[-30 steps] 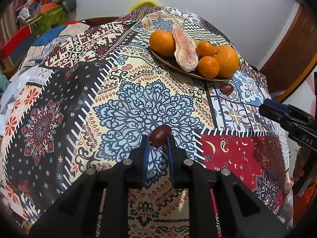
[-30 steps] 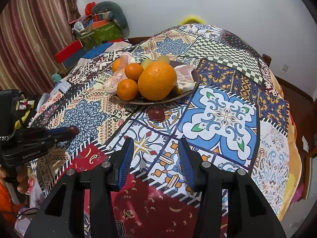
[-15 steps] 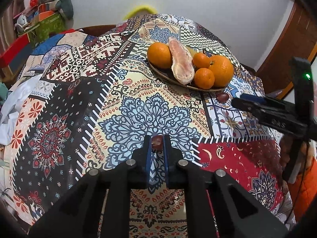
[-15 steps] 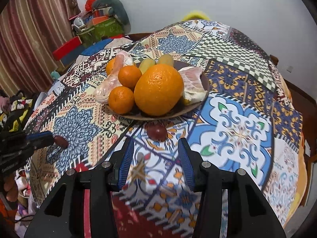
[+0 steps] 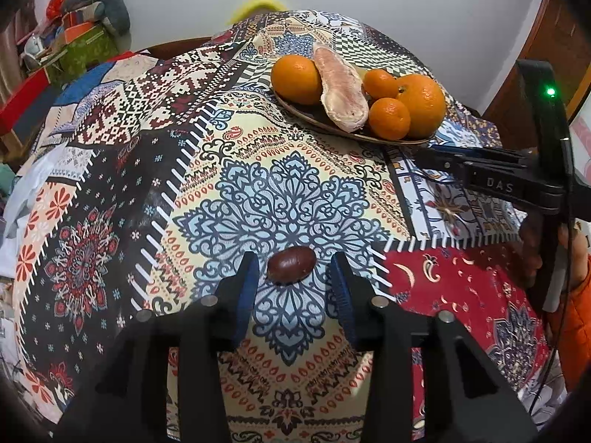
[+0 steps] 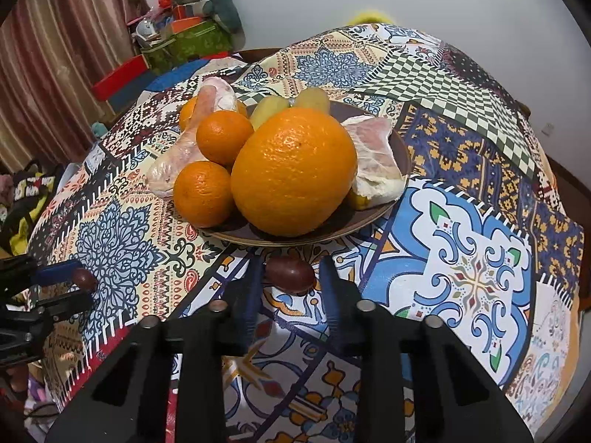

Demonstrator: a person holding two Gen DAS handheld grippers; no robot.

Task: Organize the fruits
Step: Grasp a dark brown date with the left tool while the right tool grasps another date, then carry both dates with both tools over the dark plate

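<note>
Two hand-held grippers each frame a small dark red oval fruit on a patchwork-patterned tablecloth (image 5: 288,199).

The left gripper (image 5: 291,280) has just been opening; its jaws stand released, clear on both sides of one dark red oval fruit (image 5: 291,268) lying on the cloth. The right gripper (image 6: 289,280) has just been closing around a second dark fruit (image 6: 290,275) just in front of the brown plate (image 6: 399,155); whether its pads press it cannot be told. The plate holds a large orange (image 6: 293,171), smaller oranges and plastic-wrapped pale pieces.

Oranges (image 6: 293,170) lie in the plate (image 6: 400,147) on the tablecloth (image 6: 480,277), date (image 6: 290,275) just before it
</note>
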